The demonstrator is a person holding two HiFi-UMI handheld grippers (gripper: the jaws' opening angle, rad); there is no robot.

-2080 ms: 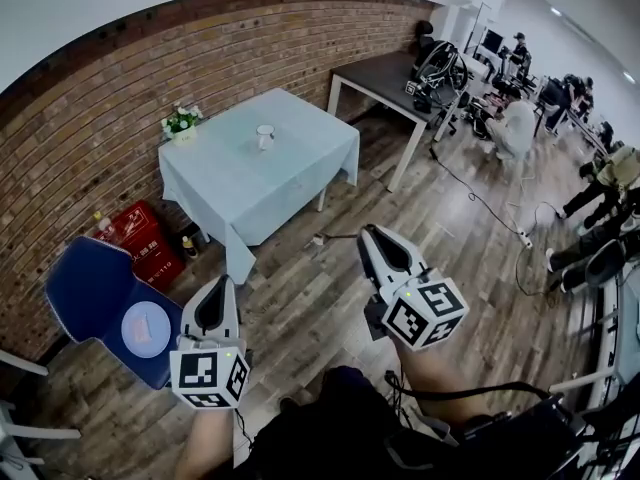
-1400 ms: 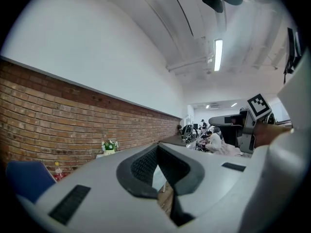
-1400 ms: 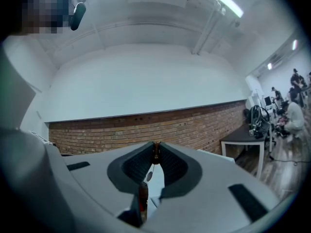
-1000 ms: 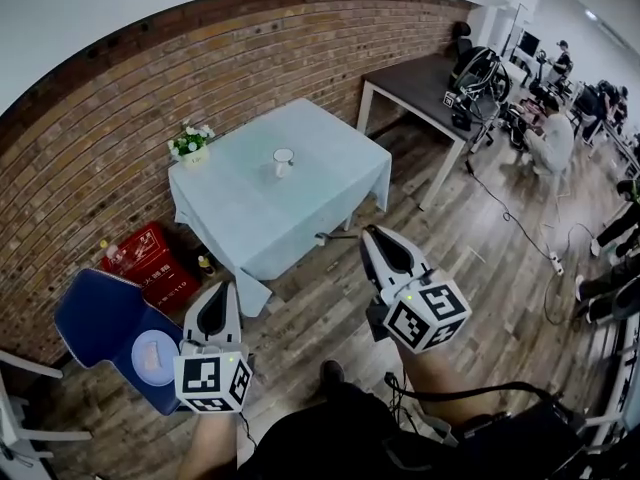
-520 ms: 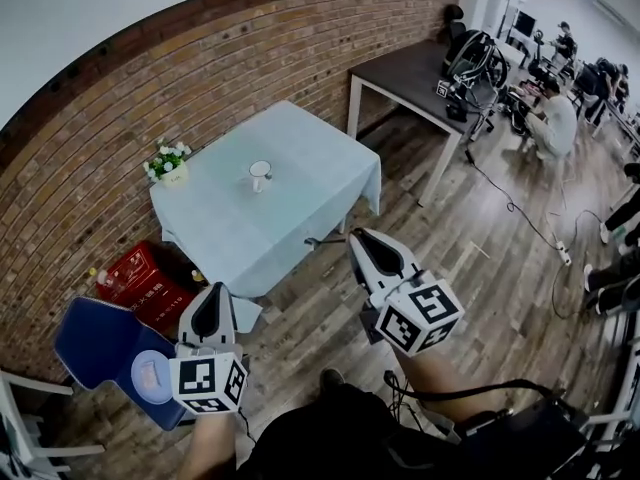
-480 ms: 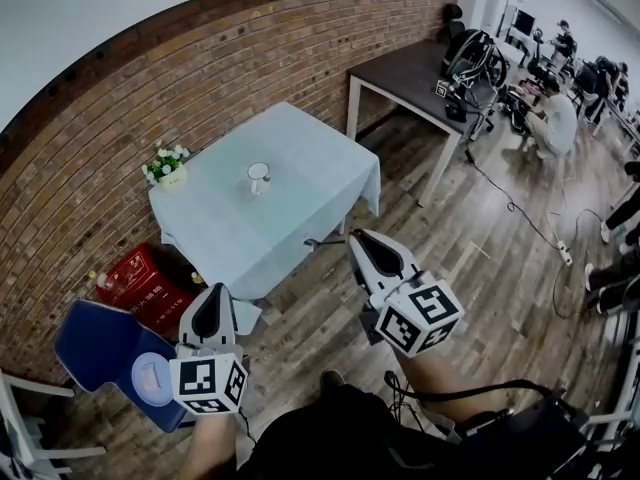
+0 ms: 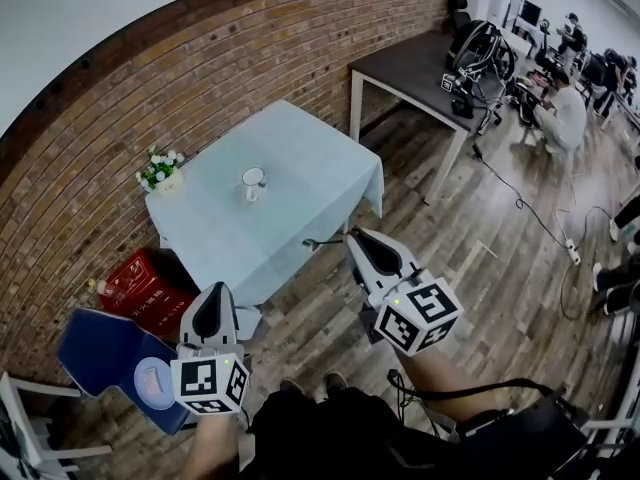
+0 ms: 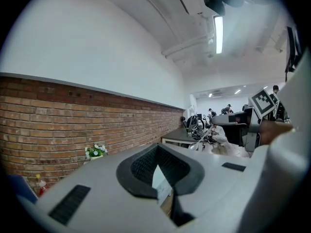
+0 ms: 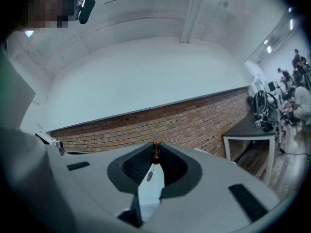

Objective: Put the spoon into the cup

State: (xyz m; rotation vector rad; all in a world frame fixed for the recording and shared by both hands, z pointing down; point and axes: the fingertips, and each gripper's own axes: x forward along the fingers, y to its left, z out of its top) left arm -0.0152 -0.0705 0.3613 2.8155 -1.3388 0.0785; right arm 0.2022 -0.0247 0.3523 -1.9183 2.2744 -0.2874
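A white cup (image 7: pixel 253 182) stands near the middle of a table with a pale blue cloth (image 7: pixel 305 173), some way ahead of both grippers. My right gripper (image 7: pixel 356 236) is shut on a thin spoon (image 7: pixel 320 240) that sticks out to the left of its tips. In the right gripper view the spoon's brown handle is pinched at the jaw tips (image 9: pixel 155 147) and its bowl (image 9: pixel 149 175) hangs below. My left gripper (image 7: pixel 213 290) is lower left, shut and holding nothing; its jaw tips (image 8: pixel 156 147) meet in the left gripper view.
A small pot of flowers (image 7: pixel 158 170) sits at the table's left corner. A red crate (image 7: pixel 140 280) and a blue chair (image 7: pixel 100 348) stand by the brick wall at left. A dark table (image 7: pixel 420 63), seated people (image 7: pixel 565 113) and floor cables lie to the right.
The table and cup have come closer and shifted in the head view as both grippers moved forward over the wooden floor. The right gripper still holds the spoon.
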